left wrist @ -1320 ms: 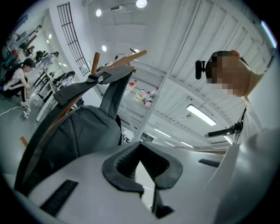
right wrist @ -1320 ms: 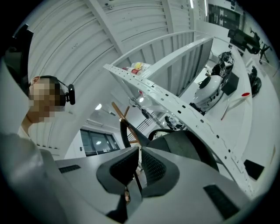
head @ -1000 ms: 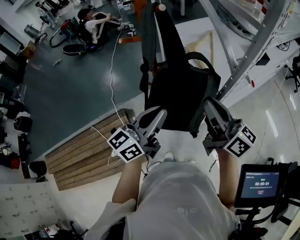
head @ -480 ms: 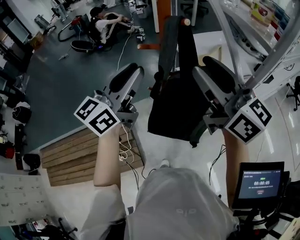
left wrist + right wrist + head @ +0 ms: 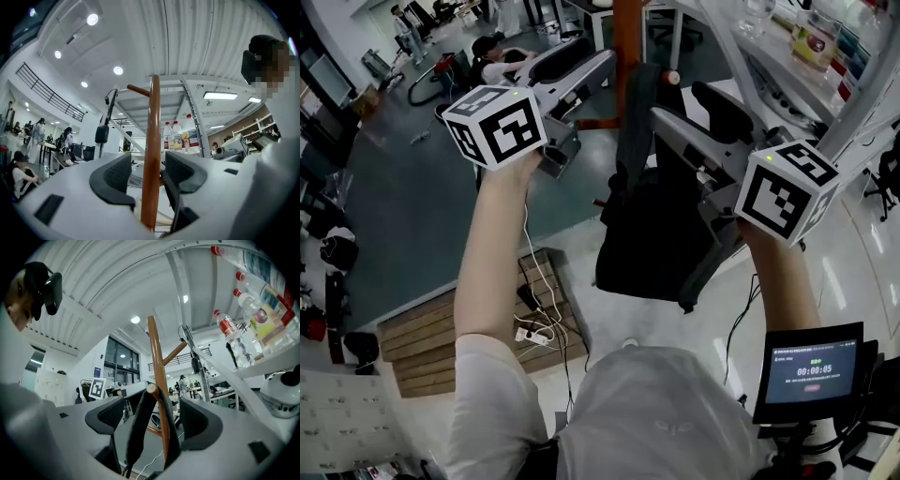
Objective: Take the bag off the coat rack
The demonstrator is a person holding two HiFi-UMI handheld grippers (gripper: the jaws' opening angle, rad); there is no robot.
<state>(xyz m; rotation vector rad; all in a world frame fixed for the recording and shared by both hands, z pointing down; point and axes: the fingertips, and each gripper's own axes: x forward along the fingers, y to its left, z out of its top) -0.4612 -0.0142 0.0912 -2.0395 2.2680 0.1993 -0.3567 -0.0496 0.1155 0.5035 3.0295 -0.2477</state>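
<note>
A black bag [image 5: 661, 234] hangs by its strap [image 5: 140, 427] from a wooden peg [image 5: 672, 78] of the orange coat rack [image 5: 626, 37]. My left gripper [image 5: 581, 64] is raised left of the bag, up at the pole. Its jaws are opening, and the pole [image 5: 151, 154] stands between the pads with a gap on each side. My right gripper [image 5: 689, 105] is at the bag's top. Its jaws are also opening, and the strap loop and peg tip [image 5: 151, 389] sit between the pads untouched.
A wooden pallet [image 5: 422, 328] with a power strip and cables [image 5: 530, 333] lies on the floor at lower left. A metal shelf with bottles [image 5: 811, 37] stands to the right. A small screen on a stand [image 5: 811, 370] is at lower right. A person [image 5: 502, 66] sits on the floor far behind.
Both grippers have risen from beside the bag's lower half to the top of the rack. Their jaws have spread apart. The bag still hangs on its peg.
</note>
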